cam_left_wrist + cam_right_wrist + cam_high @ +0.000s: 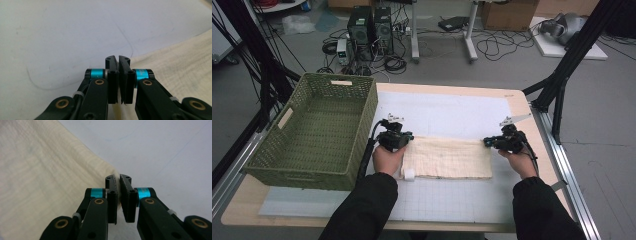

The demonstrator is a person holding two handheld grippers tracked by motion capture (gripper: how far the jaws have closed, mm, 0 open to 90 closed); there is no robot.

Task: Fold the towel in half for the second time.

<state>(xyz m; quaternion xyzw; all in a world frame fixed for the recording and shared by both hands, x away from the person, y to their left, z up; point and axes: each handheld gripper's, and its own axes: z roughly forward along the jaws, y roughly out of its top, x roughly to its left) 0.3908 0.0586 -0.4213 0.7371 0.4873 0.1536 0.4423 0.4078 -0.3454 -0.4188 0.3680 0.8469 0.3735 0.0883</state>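
Cloth (447, 157) flat on mat; each far corner pinched in claw.

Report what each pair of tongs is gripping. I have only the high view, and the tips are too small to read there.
Observer: In the left gripper view, the left tongs are shut on the edge of the cream cloth. A strip of fabric shows between them.
Operator: Check the right side now.
Observer: In the right gripper view, the right tongs clamp the cloth at its corner, with fabric showing in the narrow gap between them.
Operator: Tell me what lies beyond the tips.
Observer: The white mat lies ahead of both. In the left gripper view it carries faint curved scuff lines.
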